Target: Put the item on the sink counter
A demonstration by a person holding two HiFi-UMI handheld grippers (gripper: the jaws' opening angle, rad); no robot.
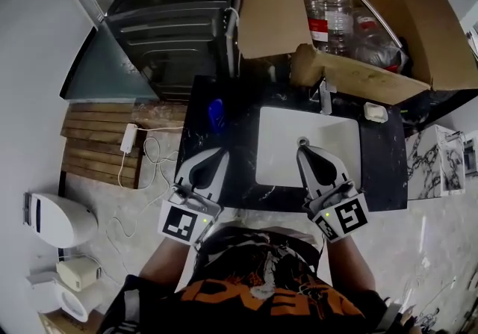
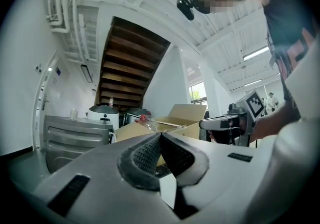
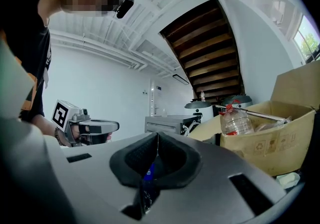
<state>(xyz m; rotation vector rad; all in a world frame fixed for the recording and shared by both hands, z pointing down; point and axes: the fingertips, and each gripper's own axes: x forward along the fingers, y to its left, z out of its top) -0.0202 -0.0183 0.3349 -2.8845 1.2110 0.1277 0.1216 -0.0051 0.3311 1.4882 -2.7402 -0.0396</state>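
Black sink counter (image 1: 385, 168) bears a white basin (image 1: 299, 146); blue item (image 1: 216, 113) at left; small white dish (image 1: 375, 111) at right.

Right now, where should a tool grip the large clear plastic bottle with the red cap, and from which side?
Probably the narrow neck under the red cap, approached from the sink side over the brown cardboard box wall: the clear plastic bottle stands roughly upright, neck above the rim, body likely too wide.
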